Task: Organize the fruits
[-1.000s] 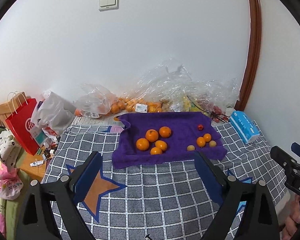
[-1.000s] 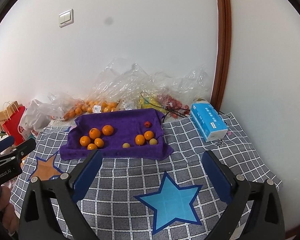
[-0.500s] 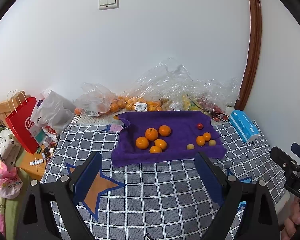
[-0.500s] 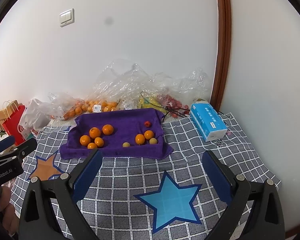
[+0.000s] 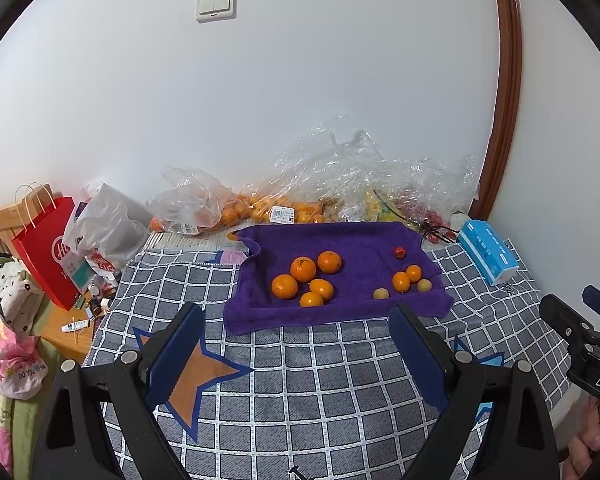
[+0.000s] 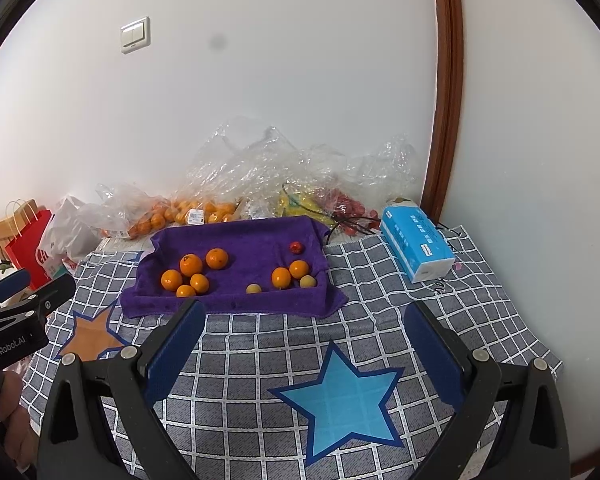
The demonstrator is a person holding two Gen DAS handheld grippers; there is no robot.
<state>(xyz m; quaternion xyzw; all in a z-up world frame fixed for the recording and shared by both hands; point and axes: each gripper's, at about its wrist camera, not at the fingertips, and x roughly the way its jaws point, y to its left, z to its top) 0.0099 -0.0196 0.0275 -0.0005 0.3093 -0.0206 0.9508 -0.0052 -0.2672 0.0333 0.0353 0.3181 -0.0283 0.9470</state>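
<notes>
Grey checked cloth [image 5: 320, 380] with stars covers the surface. Purple towel [image 6: 240, 268] near the wall carries the fruits [image 5: 306, 278]: five oranges left, smaller ones right. Left gripper [image 5: 296, 354], marked "GenRobot.AI", and right gripper [image 6: 304, 354], "DAS" visible: jaws wide apart, empty.

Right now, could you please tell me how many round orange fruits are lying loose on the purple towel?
7. Five cluster on the purple towel's left half; two sit near its right edge. None looks hidden.
</notes>
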